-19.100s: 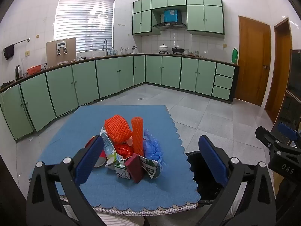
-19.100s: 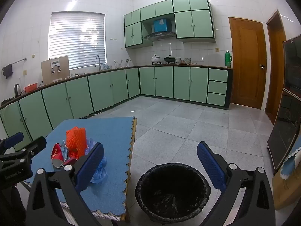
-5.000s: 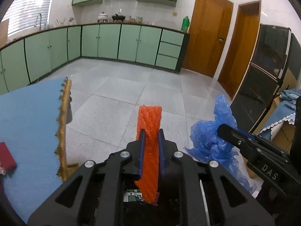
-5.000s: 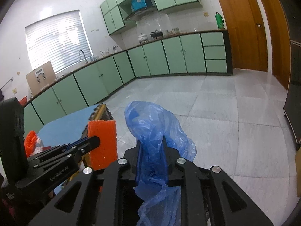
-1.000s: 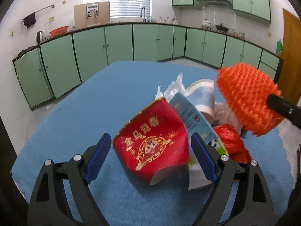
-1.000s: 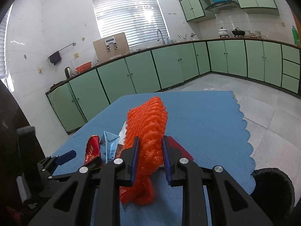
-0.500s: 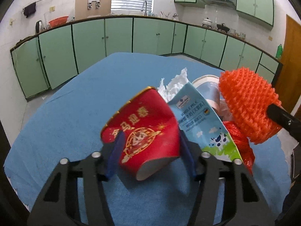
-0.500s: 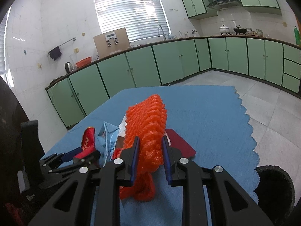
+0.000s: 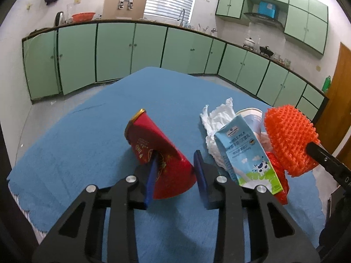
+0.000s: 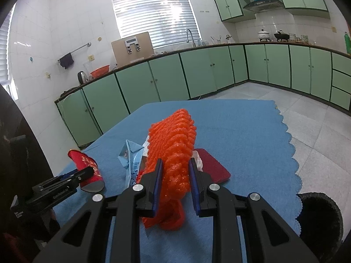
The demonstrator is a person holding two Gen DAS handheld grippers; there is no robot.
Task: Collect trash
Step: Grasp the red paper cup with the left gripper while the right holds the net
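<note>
My left gripper [image 9: 175, 177] is shut on a red paper cup [image 9: 160, 155], squashing it and holding it tilted over the blue tablecloth [image 9: 92, 131]. The cup also shows in the right wrist view [image 10: 87, 166]. My right gripper [image 10: 175, 182] is shut on an orange foam net [image 10: 173, 144] and holds it above the table; the net also shows in the left wrist view [image 9: 289, 140]. A blue milk carton [image 9: 245, 153], white crumpled paper [image 9: 215, 120], a paper cup [image 9: 252, 118] and a red net bag [image 9: 278, 173] lie in a pile between the grippers.
A dark red flat card [image 10: 212, 168] lies on the cloth behind the net. A black-lined trash bin [image 10: 320, 217] stands on the floor off the table's right edge. Green cabinets [image 10: 153, 81] line the walls beyond the tiled floor.
My left gripper has closed on the red cup, squashing it and tipping it up. My right gripper keeps its hold on the orange net and has lifted slightly.
</note>
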